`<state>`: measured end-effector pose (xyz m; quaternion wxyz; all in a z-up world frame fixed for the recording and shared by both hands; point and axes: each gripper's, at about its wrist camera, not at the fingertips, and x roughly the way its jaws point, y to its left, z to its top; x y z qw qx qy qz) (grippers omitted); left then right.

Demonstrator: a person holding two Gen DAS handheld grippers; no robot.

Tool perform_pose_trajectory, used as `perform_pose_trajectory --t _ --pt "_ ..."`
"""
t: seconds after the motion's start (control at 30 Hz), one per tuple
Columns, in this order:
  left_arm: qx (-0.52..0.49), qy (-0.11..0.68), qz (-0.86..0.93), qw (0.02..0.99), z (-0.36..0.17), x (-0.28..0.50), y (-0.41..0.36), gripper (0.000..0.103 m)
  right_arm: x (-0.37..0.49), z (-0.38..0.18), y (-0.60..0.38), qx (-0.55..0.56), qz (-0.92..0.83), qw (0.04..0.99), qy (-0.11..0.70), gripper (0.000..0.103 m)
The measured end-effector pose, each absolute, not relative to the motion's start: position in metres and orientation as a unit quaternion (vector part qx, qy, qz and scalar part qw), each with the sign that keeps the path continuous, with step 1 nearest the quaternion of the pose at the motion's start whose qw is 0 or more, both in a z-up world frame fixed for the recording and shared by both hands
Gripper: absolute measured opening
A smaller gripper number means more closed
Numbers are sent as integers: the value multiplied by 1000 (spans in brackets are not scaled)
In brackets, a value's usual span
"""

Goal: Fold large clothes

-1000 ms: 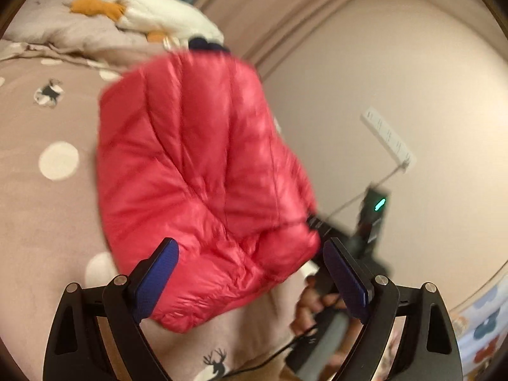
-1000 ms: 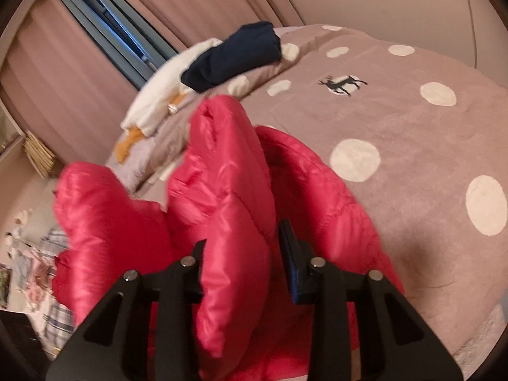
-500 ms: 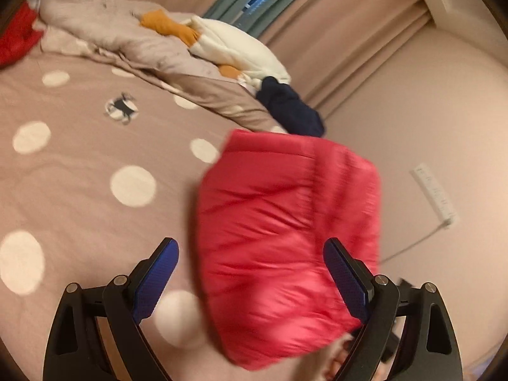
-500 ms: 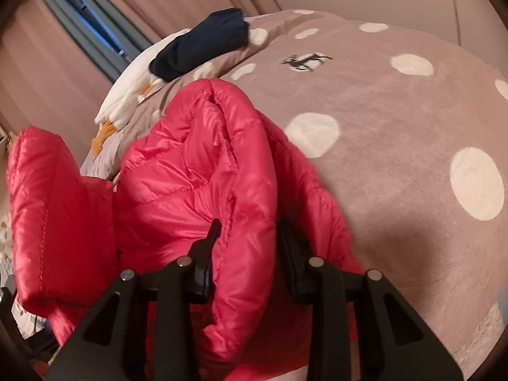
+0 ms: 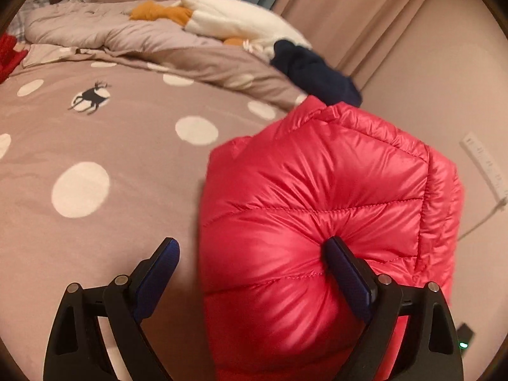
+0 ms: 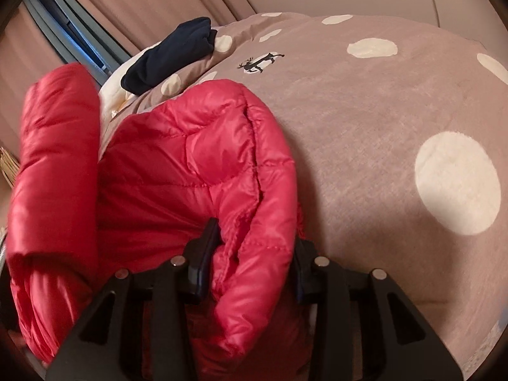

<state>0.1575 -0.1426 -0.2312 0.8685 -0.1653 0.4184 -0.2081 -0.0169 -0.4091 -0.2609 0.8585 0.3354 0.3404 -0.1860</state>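
Note:
A red quilted puffer jacket (image 5: 317, 216) is bunched and folded at the near edge of the bed. My left gripper (image 5: 250, 254) is open; its right finger (image 5: 346, 273) presses into the jacket's top, its left finger (image 5: 155, 270) is over bare bedding. In the right wrist view the jacket (image 6: 197, 165) shows as thick folds, with one part (image 6: 54, 171) raised at the left. My right gripper (image 6: 254, 250) is shut on a thick fold of the jacket.
The bed has a brown cover with white dots (image 5: 95, 158) and a deer print (image 5: 90, 96). A navy garment (image 5: 314, 73), white and orange clothes (image 5: 228, 19) and a rumpled duvet lie at the far side. A wall and power strip (image 5: 485, 165) are at the right.
The jacket came down from mid-air onto the bed. My left gripper moved onto it, right finger now pressing its top. My right gripper kept its hold.

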Motion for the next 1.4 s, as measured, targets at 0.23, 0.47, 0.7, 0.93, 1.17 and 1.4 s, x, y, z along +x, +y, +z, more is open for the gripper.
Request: perform_pose_trajectory --t 0.23,0.47,0.7,0.93,1.17,1.4 --pt "-153 435 -245 852 -228 164 -160 93 -35 -192 -419 303 -269 863 303 53" --pt "-136 431 -262 853 -224 166 -179 93 8 -125 -406 301 -161 920 194 80" --pt "-209 440 -275 829 -228 183 -157 93 78 -205 -415 322 -154 885 298 69" --pt "-154 425 -257 854 -240 189 -194 103 69 -228 -419 304 -183 890 288 71" --pt "-166 421 -260 853 -259 195 -195 103 78 -247 -425 288 -196 893 285 71" --pt "-164 384 -256 872 -271 189 -198 103 81 -257 -426 281 -208 897 271 72"
